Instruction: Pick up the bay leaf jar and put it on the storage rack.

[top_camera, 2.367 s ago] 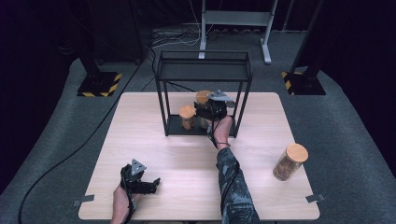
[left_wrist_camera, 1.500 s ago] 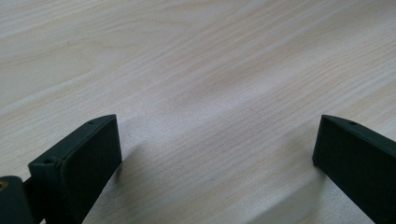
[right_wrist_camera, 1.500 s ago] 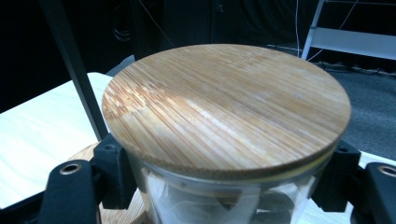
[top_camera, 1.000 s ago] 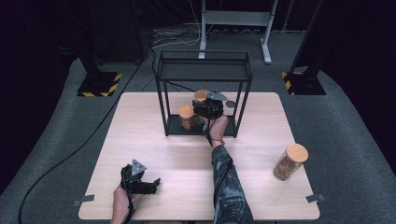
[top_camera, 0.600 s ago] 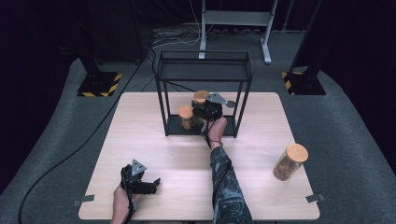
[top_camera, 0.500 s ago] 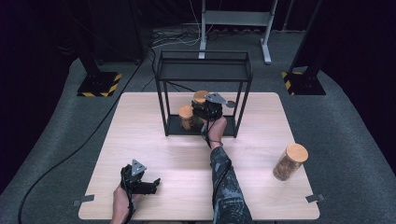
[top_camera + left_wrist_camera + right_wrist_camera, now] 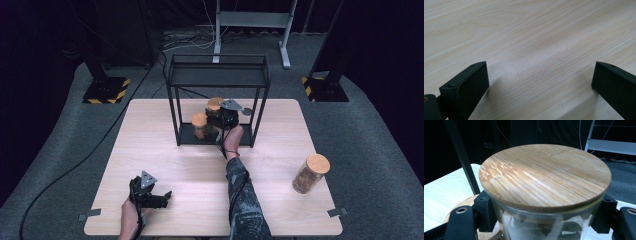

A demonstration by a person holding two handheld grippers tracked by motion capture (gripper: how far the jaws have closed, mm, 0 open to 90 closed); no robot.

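Note:
A glass jar with a bamboo lid (image 7: 215, 104) stands inside the lower shelf of a black wire rack (image 7: 218, 75), and my right gripper (image 7: 219, 111) is shut on it just under the lid. In the right gripper view the lid (image 7: 546, 175) sits close above the right gripper (image 7: 546, 220), whose pads press the glass on both sides. A second lidded jar (image 7: 199, 125) stands beside it to the left on the same shelf; its lid (image 7: 464, 203) peeks out low at the left. My left gripper (image 7: 164, 196) rests open on the table (image 7: 531, 37) near the front edge.
A third lidded jar (image 7: 311, 173) stands on the wooden table (image 7: 280, 125) near its right edge. The rack's thin black posts (image 7: 461, 155) rise close around the held jar. Dark floor, cables and stand feet surround the table.
Since the earliest frame my right forearm has swung a little to the left, with the jar still in the rack. The left gripper has not moved.

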